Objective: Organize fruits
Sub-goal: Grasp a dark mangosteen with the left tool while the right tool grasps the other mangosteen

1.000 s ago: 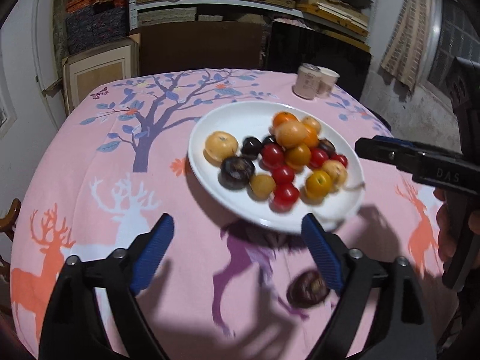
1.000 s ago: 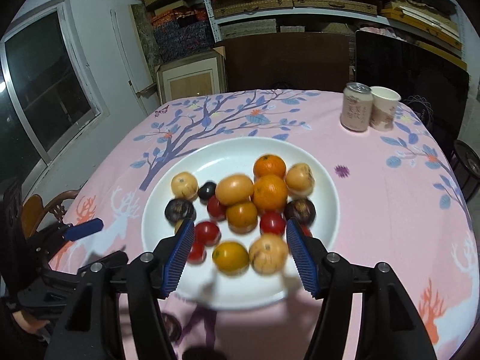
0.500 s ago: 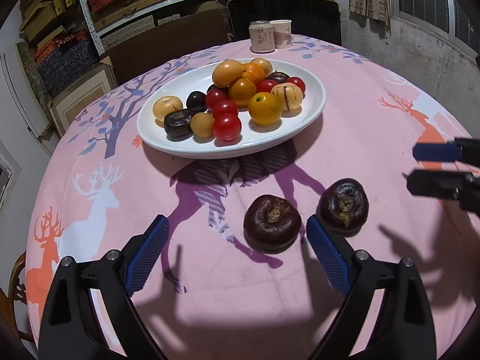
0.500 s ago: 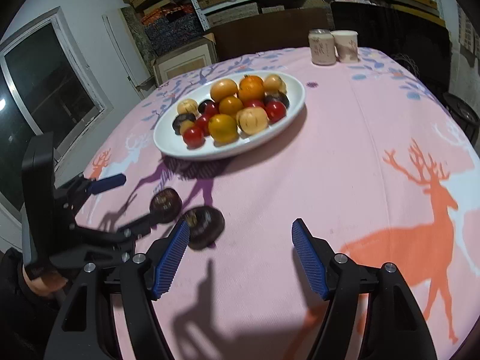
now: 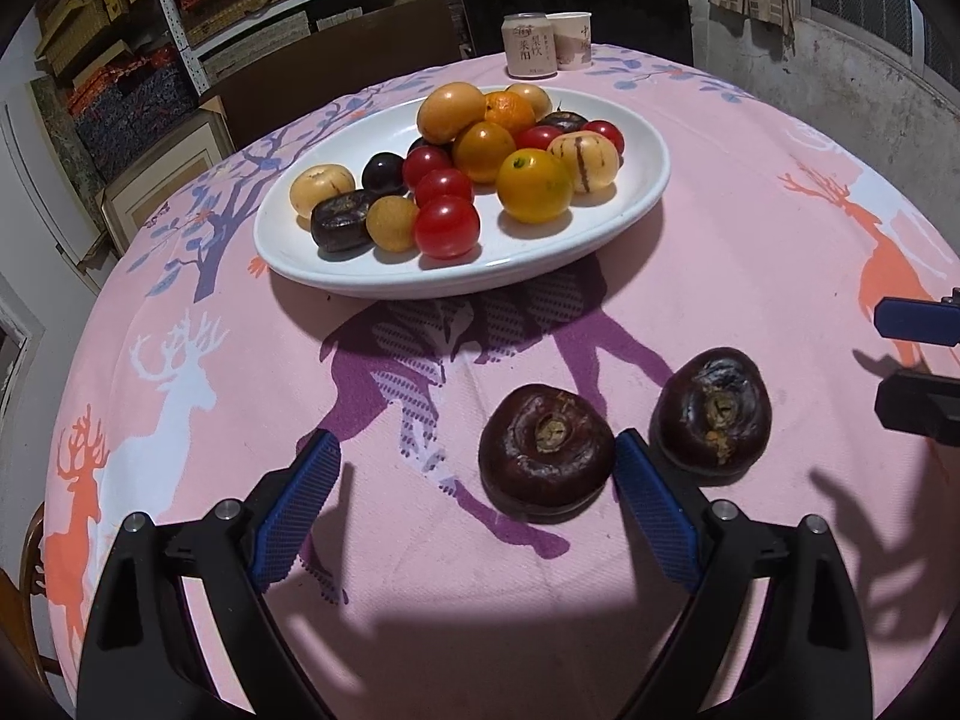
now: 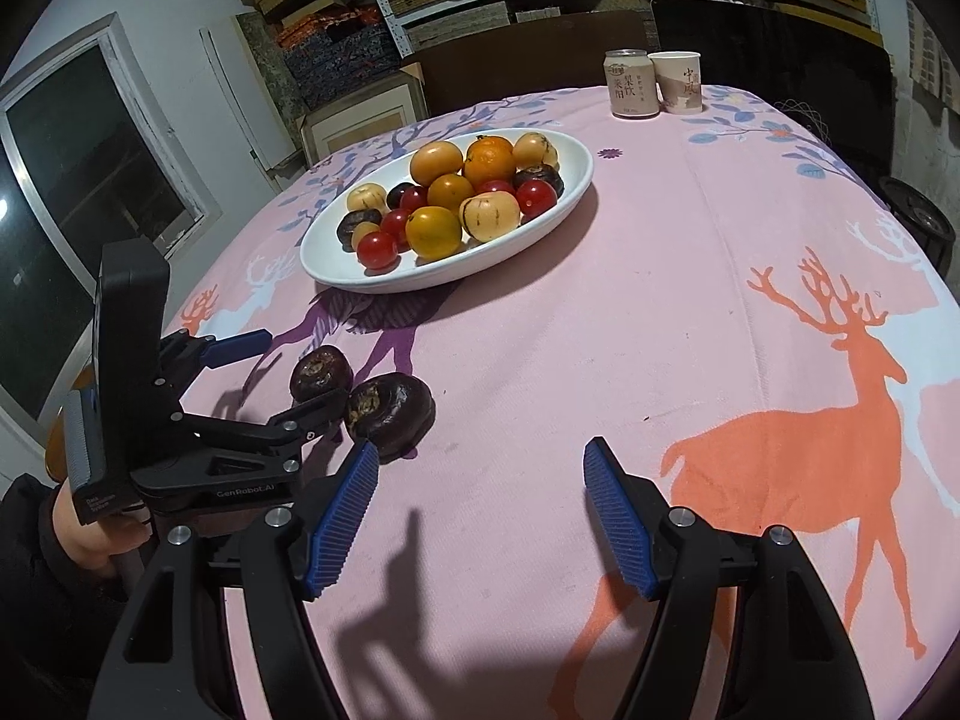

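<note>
In the left wrist view, the left tongs (image 5: 471,495) stand spread wide at the bottom of the frame, low over the pink table (image 5: 750,228). A dark brown fruit (image 5: 546,456) lies between their blue pads, close against the right-hand pad (image 5: 654,516), though actual contact cannot be told; the left-hand pad is well apart from it. A second dark fruit (image 5: 714,414) sits just outside that pad, toward the lower right. In the upper middle, a white plate (image 5: 288,246) carries the heaped fruits: tomatoes, oranges and pale striped ones. A can (image 5: 528,45) and a paper cup (image 5: 572,41) stand at the top. The right tongs (image 5: 918,360) poke in at the right edge. In the right wrist view, the right tongs (image 6: 480,516) are spread at the lower middle with only bare cloth between the pads, holding nothing. The two dark fruits (image 6: 390,405) lie at left centre, the nearer one just beyond the left-hand pad, with a finger of the left tongs (image 6: 282,384) running between the pair. The plate (image 6: 324,264) sits at upper centre.
</note>
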`<action>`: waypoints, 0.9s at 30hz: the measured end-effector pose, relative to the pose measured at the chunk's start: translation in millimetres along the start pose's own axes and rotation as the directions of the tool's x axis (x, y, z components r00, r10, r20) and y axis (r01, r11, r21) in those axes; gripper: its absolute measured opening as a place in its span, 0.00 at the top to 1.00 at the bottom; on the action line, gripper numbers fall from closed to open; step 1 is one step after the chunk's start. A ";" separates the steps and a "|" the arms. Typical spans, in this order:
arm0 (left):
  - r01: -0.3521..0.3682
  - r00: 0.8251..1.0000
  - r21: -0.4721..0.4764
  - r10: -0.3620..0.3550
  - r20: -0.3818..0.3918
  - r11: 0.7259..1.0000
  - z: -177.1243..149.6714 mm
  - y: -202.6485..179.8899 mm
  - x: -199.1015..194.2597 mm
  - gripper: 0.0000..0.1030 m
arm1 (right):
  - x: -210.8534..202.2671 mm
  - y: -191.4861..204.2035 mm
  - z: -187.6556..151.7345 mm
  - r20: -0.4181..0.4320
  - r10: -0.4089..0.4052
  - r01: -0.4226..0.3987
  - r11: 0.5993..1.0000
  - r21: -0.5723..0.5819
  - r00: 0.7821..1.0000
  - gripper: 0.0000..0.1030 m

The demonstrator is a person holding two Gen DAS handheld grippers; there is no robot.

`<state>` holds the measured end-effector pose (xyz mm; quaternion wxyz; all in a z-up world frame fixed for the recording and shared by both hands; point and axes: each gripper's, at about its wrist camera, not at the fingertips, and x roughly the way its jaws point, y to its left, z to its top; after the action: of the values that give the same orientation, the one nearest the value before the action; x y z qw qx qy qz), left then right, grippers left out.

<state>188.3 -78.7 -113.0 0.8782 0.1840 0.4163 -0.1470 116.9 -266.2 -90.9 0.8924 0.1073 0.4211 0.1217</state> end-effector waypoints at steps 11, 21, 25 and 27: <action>0.047 0.999 -0.065 -0.048 -0.015 0.997 0.3 13.0 8.7 0.04 | 3.5 3.4 -4.8 -0.017 0.002 -0.002 1.000 -0.004 1.000 0.30; 0.103 0.994 -0.125 -0.108 -0.035 0.987 -1.0 20.5 14.8 0.04 | 5.5 2.9 -7.7 -0.021 0.004 -0.004 1.000 0.002 1.000 0.30; 0.111 0.993 -0.123 -0.115 -0.026 0.986 0.1 20.7 13.7 0.05 | 8.9 2.6 -9.7 -0.030 0.002 -0.002 1.000 0.004 1.000 0.30; 0.127 0.992 -0.109 -0.129 -0.008 0.986 0.4 19.0 11.0 0.23 | 9.9 3.2 -10.1 -0.033 0.001 -0.001 1.000 0.002 0.999 0.30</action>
<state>203.1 -63.1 -117.6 0.8725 0.1103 0.4412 -0.1789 114.8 -259.2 -103.5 0.8850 0.1064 0.4361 0.1234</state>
